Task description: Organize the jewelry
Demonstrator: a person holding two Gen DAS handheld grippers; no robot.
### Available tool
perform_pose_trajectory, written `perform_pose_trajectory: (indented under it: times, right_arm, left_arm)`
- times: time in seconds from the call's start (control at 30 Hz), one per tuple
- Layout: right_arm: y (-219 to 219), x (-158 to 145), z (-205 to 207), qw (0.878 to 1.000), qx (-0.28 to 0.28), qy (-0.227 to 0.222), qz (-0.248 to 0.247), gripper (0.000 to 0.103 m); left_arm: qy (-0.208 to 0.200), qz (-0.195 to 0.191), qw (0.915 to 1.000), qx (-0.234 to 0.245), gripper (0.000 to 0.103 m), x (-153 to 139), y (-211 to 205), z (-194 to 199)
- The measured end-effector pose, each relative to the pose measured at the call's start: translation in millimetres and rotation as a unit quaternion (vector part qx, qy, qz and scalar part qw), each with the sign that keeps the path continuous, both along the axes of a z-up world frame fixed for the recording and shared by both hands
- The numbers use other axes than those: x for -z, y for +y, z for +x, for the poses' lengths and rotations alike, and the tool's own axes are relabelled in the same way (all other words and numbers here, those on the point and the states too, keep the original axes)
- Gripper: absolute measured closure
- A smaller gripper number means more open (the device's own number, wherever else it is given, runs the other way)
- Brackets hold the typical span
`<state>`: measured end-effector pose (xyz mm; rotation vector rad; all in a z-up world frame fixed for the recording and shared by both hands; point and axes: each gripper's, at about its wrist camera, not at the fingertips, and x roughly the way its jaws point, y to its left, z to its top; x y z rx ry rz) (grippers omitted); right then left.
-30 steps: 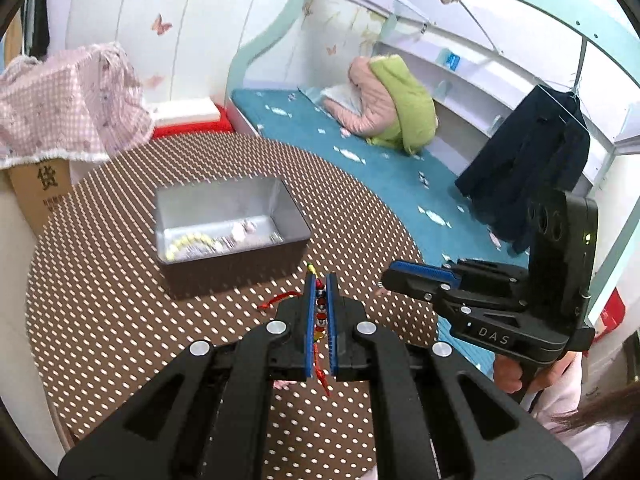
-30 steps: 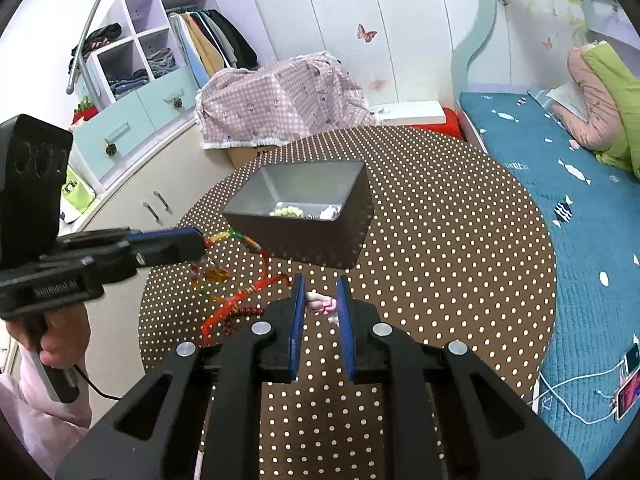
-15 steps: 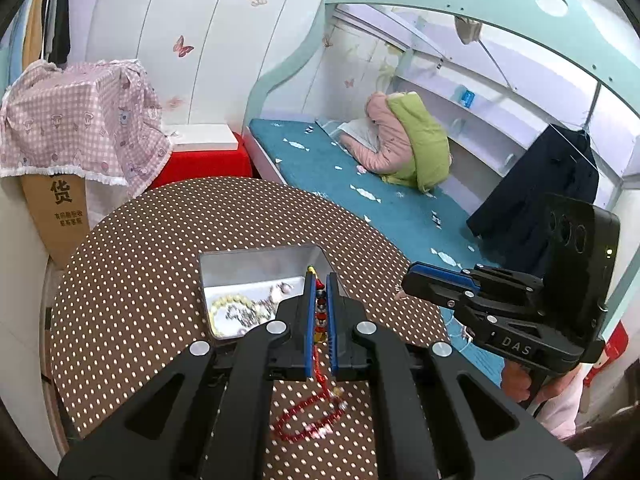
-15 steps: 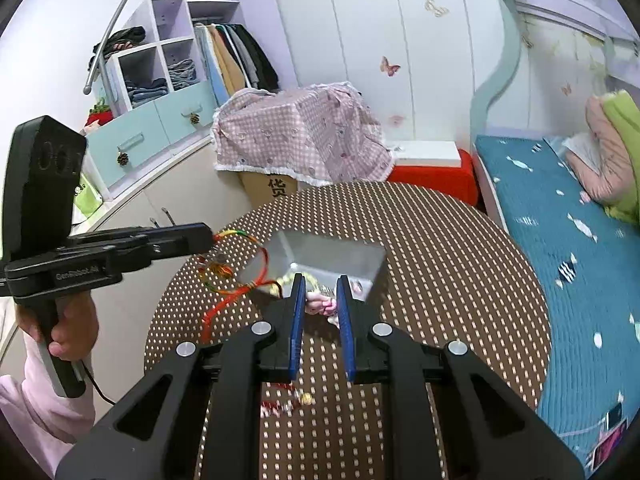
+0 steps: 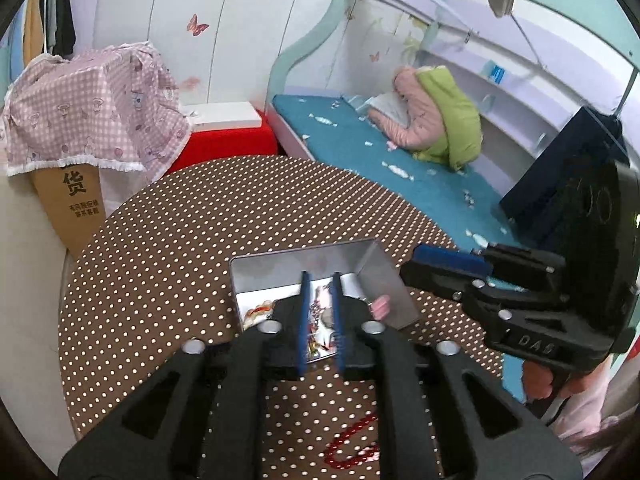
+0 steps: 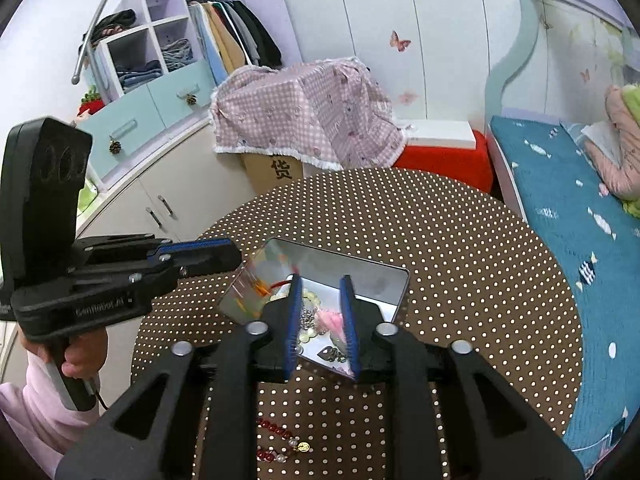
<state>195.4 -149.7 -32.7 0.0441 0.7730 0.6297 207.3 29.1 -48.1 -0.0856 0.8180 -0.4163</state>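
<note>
**Both claws let go over the jewelry tin**

Left to right: the left claw, jaws just parted, hangs above the metal tin, nothing pinched between its pads, while a red bead string lies on the dotted counter outside the tin. The right claw has likewise just been opening; the pink piece sits between its pads, apparently freed above the beads already inside. A clean drop likely means staying centred over the tin and clear of its walls. The two claws crowd each other; the cardboard box stands well apart.
</note>
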Motion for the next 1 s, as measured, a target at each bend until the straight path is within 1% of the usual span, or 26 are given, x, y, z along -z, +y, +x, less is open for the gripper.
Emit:
perform_pose_trajectory:
  times: [0.03, 0.07, 0.23, 0.37, 0.43, 0.5, 0.63, 0.73, 0.83, 0.9, 0.93, 0.97, 1.0]
  right_arm:
    - [-1, 1, 1, 1.000, 0.004, 0.002, -0.001, 0.068]
    - [-3, 2, 1, 1.000, 0.009, 0.006, -0.001, 0.066]
    - [-13, 4, -7, 1.000, 0.025, 0.017, -0.003, 0.066]
    - [-21, 6, -25, 0.999, 0.028, 0.018, -0.007, 0.066]
    - [-21, 11, -37, 0.999, 0.022, 0.023, -0.013, 0.066]
    - [-19, 19, -48, 0.999, 0.011, 0.034, -0.022, 0.066]
    - [-7, 33, -78, 0.998, -0.026, 0.055, -0.032, 0.066]
    - [3, 43, -96, 0.995, -0.047, 0.070, -0.047, 0.066]
    - [12, 50, -107, 0.994, -0.053, 0.078, -0.063, 0.066]
    - [16, 53, -109, 0.993, -0.045, 0.077, -0.074, 0.066]
    - [18, 54, -108, 0.993, -0.041, 0.076, -0.080, 0.066]
    - [20, 56, -107, 0.993, -0.038, 0.076, -0.086, 0.066]
    - [21, 57, -106, 0.992, -0.035, 0.078, -0.090, 0.066]
  left_arm:
    - [0.002, 0.001, 1.0000, -0.001, 0.083, 2, 1, 0]
    - [0.004, 0.000, 1.0000, -0.001, 0.083, 4, 2, -1]
    - [0.005, 0.009, 0.9999, -0.001, 0.083, 11, 4, -14]
    - [0.009, 0.020, 0.9997, 0.011, 0.083, 19, -2, -41]
    - [0.020, 0.036, 0.9991, 0.010, 0.083, 28, -5, -51]
    - [0.039, 0.052, 0.9978, 0.009, 0.083, 41, -7, -62]
    - [0.087, 0.066, 0.9940, 0.010, 0.083, 70, -9, -75]
    - [0.105, 0.076, 0.9914, 0.016, 0.083, 84, -14, -81]
    - [0.119, 0.109, 0.9869, 0.002, 0.084, 97, -19, -80]
    - [0.118, 0.124, 0.9853, 0.003, 0.083, 104, -21, -82]
    - [0.110, 0.134, 0.9847, 0.008, 0.085, 105, -24, -84]
    - [0.101, 0.154, 0.9829, 0.011, 0.088, 106, -27, -87]
    - [0.099, 0.159, 0.9823, 0.007, 0.092, 106, -27, -88]
